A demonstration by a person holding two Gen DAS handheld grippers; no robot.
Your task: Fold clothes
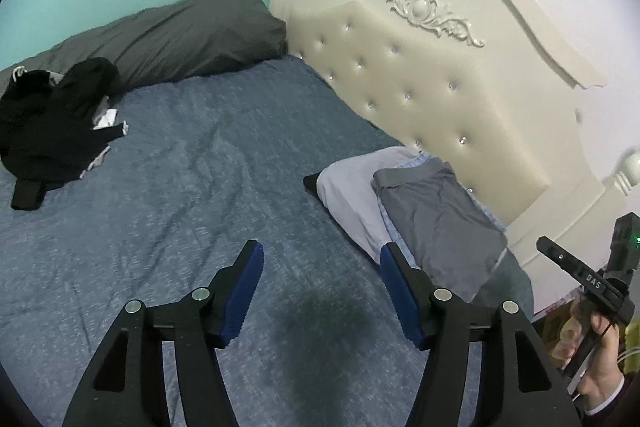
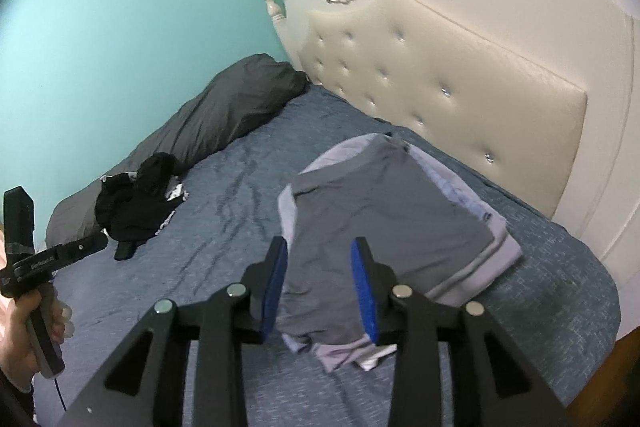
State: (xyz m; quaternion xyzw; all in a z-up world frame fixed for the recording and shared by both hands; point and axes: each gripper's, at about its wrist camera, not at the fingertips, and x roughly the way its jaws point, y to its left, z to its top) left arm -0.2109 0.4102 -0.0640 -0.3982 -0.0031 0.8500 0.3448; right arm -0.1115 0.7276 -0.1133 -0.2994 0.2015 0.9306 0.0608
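Observation:
A stack of folded clothes (image 1: 436,219) lies on the blue bed sheet (image 1: 200,167) by the headboard, a grey garment (image 2: 380,219) on top of pale lilac and light blue ones. My right gripper (image 2: 320,245) hovers over the near end of that stack. Its blue pads are apart and do not press on the cloth. My left gripper (image 1: 320,251) is open over bare sheet, just left of the stack, with nothing between its fingers. A crumpled pile of black clothes (image 1: 52,127) (image 2: 136,207) lies across the bed.
A long dark grey pillow (image 1: 180,35) runs along the teal wall. The cream tufted headboard (image 2: 440,87) borders the bed behind the stack. A hand (image 1: 596,347) holds the right tool at the frame's edge. Another hand (image 2: 36,331) holds the left one.

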